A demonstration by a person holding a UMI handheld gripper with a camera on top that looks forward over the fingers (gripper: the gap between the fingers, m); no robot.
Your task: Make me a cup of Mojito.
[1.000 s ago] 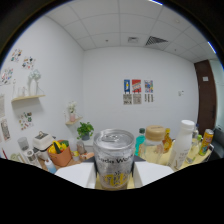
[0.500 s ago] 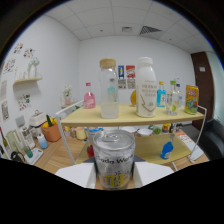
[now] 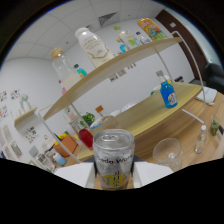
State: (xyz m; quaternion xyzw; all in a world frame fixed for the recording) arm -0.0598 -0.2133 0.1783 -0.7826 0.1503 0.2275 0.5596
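One can [image 3: 114, 157] sits pinched between the gripper's [image 3: 114, 176] two fingers, its silver top and pull tab facing up and its label turned toward the lens — a soda-water or tonic sort of can, though the print is too small to read in full. Both white fingers [image 3: 75, 175] press on its sides low down, which keeps the body steady and leaves the top free for opening or pouring.

Everything beyond is canted hard, so the person's hand must be rolled over to one side; the can leans with it. My guess is that this tilt belongs to swinging the can toward the stemmed glass [image 3: 167, 150], which stands empty on the wooden table [image 3: 150, 117] just ahead of the fingers and off to one side. That glass looks like the natural place for the drink to be built, so holding the can close to it makes sense.

Above, a wooden shelf [image 3: 120, 62] carries tall bottles — a white one [image 3: 93, 45] and a clear one [image 3: 62, 67] among them — kept up out of the working area. A blue bottle [image 3: 168, 95] stands alone further along the table, and a small clear bottle [image 3: 201, 140] waits beyond the glass.
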